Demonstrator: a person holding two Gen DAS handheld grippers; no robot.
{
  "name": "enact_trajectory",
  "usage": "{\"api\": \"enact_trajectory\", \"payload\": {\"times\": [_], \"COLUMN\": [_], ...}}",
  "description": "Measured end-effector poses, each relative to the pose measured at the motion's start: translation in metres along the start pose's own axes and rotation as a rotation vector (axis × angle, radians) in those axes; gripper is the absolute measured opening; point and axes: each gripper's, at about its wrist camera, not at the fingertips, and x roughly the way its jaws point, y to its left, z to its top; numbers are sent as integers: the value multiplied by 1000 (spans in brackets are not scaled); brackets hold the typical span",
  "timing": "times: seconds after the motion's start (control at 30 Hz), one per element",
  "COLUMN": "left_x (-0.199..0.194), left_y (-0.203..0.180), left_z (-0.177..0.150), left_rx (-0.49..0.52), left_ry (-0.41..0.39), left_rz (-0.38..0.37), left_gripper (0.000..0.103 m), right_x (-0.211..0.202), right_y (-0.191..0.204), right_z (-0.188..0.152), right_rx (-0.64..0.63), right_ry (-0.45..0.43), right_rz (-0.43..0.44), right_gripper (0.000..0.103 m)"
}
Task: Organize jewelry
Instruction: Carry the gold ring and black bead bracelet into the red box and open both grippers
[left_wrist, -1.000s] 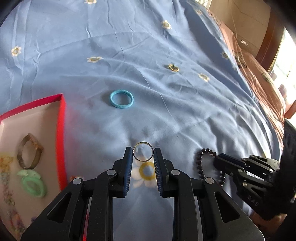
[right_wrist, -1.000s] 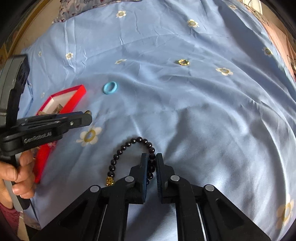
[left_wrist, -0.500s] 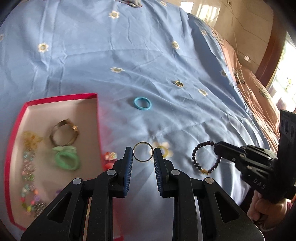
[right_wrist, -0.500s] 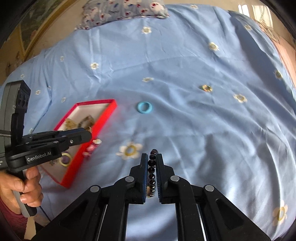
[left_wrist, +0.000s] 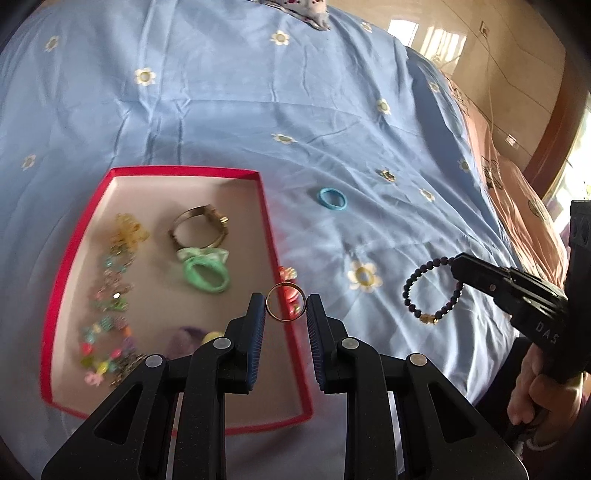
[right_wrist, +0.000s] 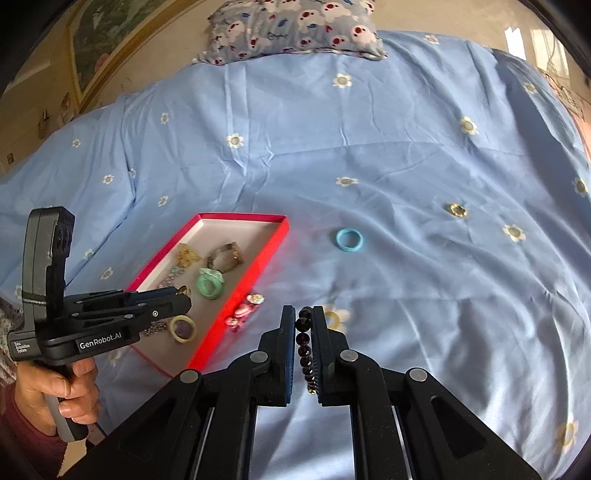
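Both tools are loaded, so the step in hand looks like carrying jewelry to the red tray (left_wrist: 264, 206) on the bed (left_wrist: 221, 92). The left gripper (left_wrist: 286, 308) has its jaws pinched on a thin gold ring (left_wrist: 286, 303), held upright by its rim above the tray's right wall, near the bed's near edge. The right gripper (right_wrist: 303, 325) has its jaws clamped on a dark beaded bracelet (left_wrist: 432, 291), which hangs as a loop from the jaw tips, above the sheet just right of the tray. To do this well, I would bring the ring fully over the bare pale floor of the tray, clear of the green ring (left_wrist: 205, 275) and the bronze bangle (left_wrist: 199, 229), lower it close to the floor, and only then ease the jaws apart; a ring let go on edge from height is likely to roll or bounce over the low wall. The bracelet should follow afterwards, lowered until the beads settle before release. A blue ring (left_wrist: 332, 199), a small gold piece (right_wrist: 458, 210) and some pink charms (right_wrist: 245, 310) lie on the sheet outside the tray, awaiting later trips.
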Motion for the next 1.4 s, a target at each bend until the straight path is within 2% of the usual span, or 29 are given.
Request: {"api": "enact_trajectory", "payload": {"times": [0.83,1.1,1.4], "left_x": [-49,-50,-37], "left_y": [67,91,112], "left_z": [-29,-31,-21], "left_rx": [-144,-182,-181], "left_ry": [-50,-55,-49], "left_rz": [91,126,158], "left_gripper": [21,21,21], "right_x": [10,20,43], "right_y": [53,74,103], "right_z": [3,12,24], "right_rx": [-68,-101,-144], "right_ry": [12,15,26], "right_rz": [121,169,223], "right_gripper": [8,8,8]}}
